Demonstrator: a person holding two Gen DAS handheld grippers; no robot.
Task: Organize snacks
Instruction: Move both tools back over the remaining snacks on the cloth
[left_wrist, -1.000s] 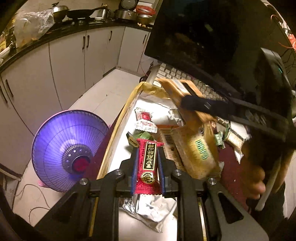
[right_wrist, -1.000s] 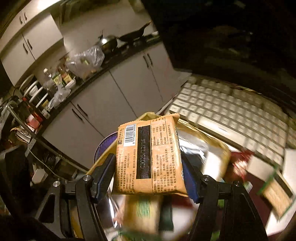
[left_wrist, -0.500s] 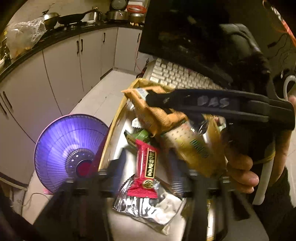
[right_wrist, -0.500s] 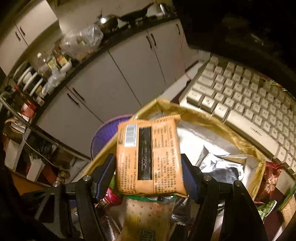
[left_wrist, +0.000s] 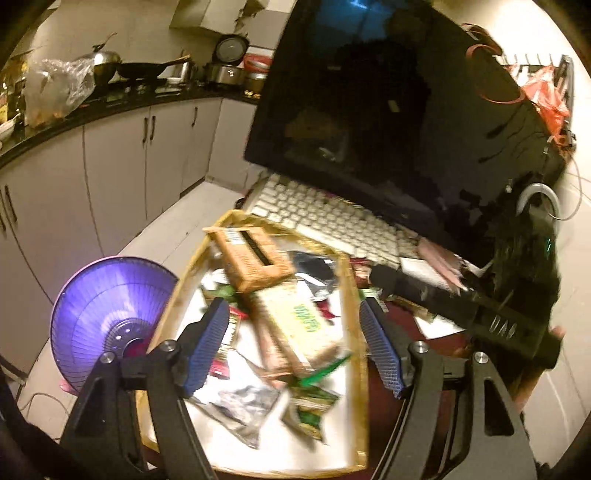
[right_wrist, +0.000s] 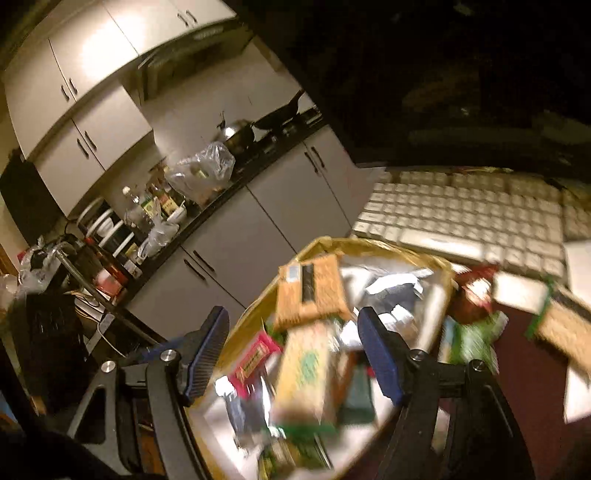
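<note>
A home kitchen that also serves as a desk corner. At ten o'clock in the left wrist view, pale base cabinets (left_wrist: 114, 162) run under a dark worktop (left_wrist: 110, 101) carrying a wok (left_wrist: 147, 69), a lidded pot (left_wrist: 105, 62) and a rice cooker (left_wrist: 231, 61). The right wrist view adds wall cupboards (right_wrist: 92, 74) and bottles (right_wrist: 133, 210) at nine o'clock. A monitor (left_wrist: 388, 122) and keyboard (left_wrist: 332, 225) stand at twelve o'clock; a round heater (left_wrist: 110, 321) sits on the tiled floor (left_wrist: 177, 229).

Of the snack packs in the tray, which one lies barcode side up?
The orange pack at the tray's far end, nearest the keyboard: a barcode and a black stripe show on it. The pack with green print beside it shows none.
</note>
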